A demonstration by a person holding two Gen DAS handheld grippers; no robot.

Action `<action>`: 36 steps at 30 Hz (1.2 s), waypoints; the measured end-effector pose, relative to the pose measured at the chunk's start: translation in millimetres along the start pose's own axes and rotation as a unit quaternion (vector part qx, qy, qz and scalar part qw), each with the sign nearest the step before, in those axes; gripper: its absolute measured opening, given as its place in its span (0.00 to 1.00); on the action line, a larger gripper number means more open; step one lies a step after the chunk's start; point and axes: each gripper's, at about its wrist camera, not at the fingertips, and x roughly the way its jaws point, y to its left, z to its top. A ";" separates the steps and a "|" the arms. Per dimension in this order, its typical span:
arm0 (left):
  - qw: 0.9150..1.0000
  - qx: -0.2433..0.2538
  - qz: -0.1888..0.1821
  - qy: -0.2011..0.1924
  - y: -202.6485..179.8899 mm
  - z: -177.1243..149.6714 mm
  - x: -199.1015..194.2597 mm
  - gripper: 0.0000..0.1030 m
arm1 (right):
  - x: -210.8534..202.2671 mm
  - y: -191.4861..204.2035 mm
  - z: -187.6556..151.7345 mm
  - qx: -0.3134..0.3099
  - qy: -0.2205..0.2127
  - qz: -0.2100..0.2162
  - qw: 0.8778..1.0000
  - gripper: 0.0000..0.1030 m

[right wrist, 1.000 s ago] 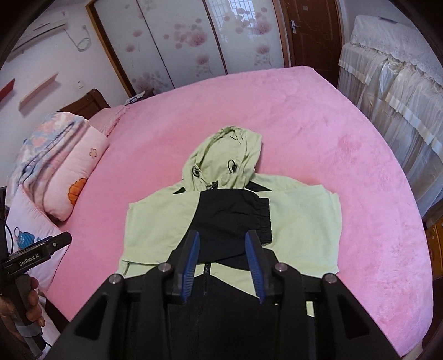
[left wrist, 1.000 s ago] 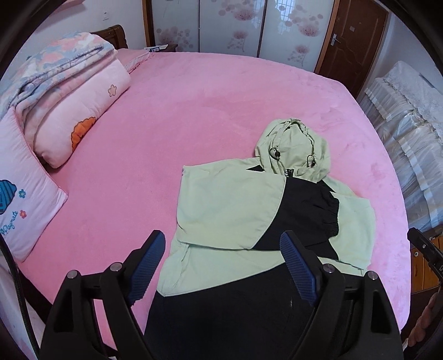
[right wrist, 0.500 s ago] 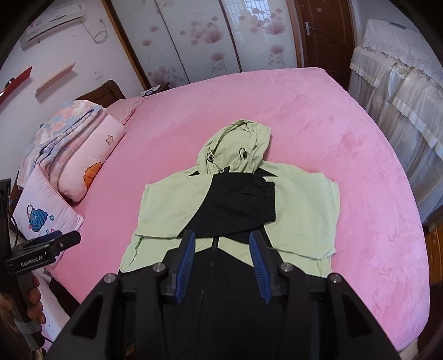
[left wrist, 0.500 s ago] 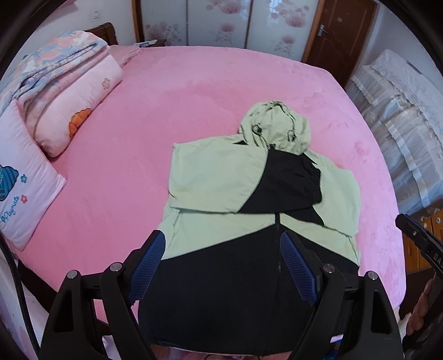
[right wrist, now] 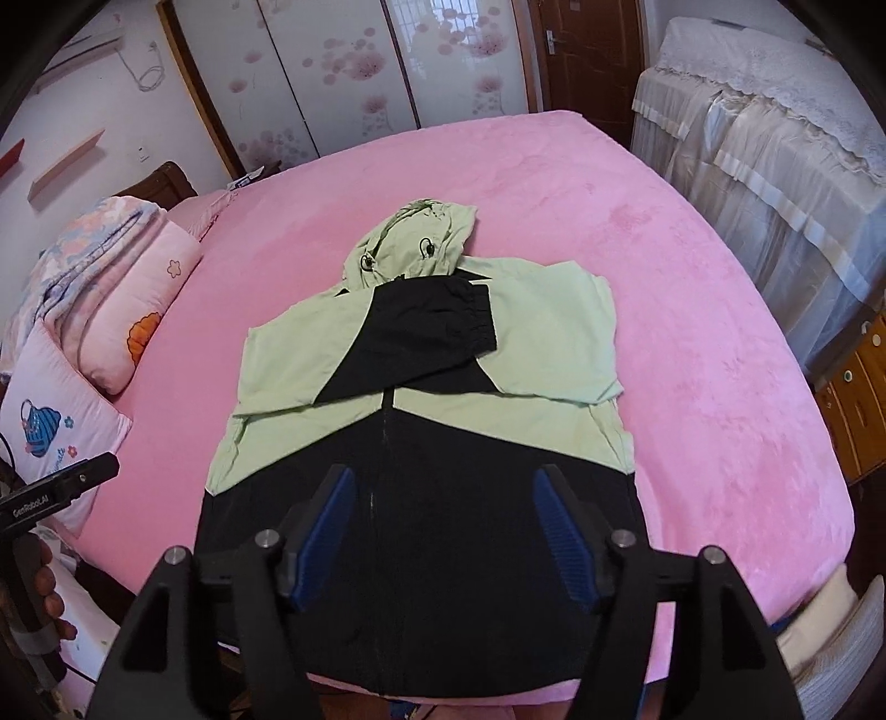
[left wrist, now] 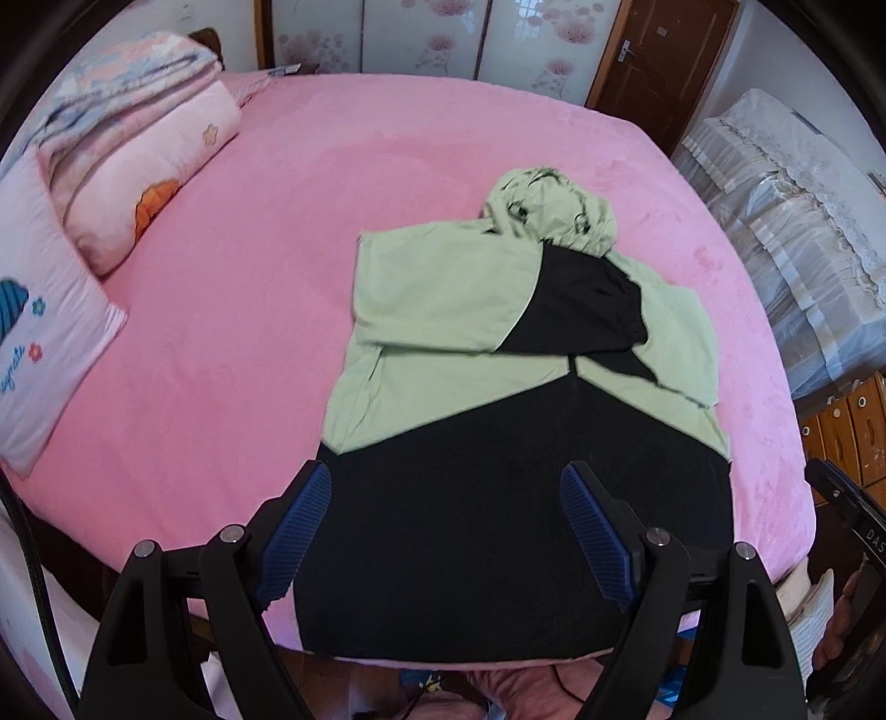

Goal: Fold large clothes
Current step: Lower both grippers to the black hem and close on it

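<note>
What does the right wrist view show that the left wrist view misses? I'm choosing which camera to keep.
Only the right wrist view shows the white wall air conditioner and the wooden wall shelf. Only the left wrist view shows the person's pale cuffed sleeve. Both show the green and black hooded jacket with sleeves folded in, lying on the pink bed, and the stacked pink pillows.

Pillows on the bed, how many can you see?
2, both along the bed's left edge: a white pillow with a blue cartoon print nearest, and a pink flower-print pillow beyond it, under folded quilts that may hide more.
</note>
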 end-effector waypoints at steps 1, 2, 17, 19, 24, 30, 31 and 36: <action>1.000 -0.003 0.000 0.006 5.9 -7.1 4.2 0.82 | 0.1 -0.9 -5.9 0.001 0.000 -0.005 1.000 0.66; 1.000 -0.008 0.000 0.014 15.3 -17.5 11.7 0.82 | 0.1 -2.8 -14.0 0.005 -0.001 -0.008 1.000 0.66; 0.989 -0.066 0.048 0.127 110.5 -131.0 128.2 0.82 | 38.0 -84.1 -124.8 0.095 0.050 -0.041 0.993 0.66; 0.986 -0.077 0.052 0.138 116.0 -138.5 140.1 0.82 | 46.0 -102.4 -135.9 0.109 0.062 -0.040 0.991 0.66; 0.982 -0.097 0.050 0.152 127.2 -151.8 160.8 0.82 | 66.7 -147.7 -155.3 0.152 0.087 -0.049 0.983 0.66; 0.982 -0.097 0.045 0.155 134.2 -163.5 172.9 0.82 | 94.3 -170.8 -160.2 0.149 0.112 -0.055 0.981 0.66; 0.982 -0.096 0.044 0.155 134.4 -164.8 175.1 0.83 | 99.8 -172.4 -159.8 0.145 0.116 -0.057 0.981 0.66; 0.982 -0.102 0.039 0.151 135.5 -168.8 180.6 0.91 | 122.9 -177.3 -163.3 0.139 0.136 -0.053 0.980 0.66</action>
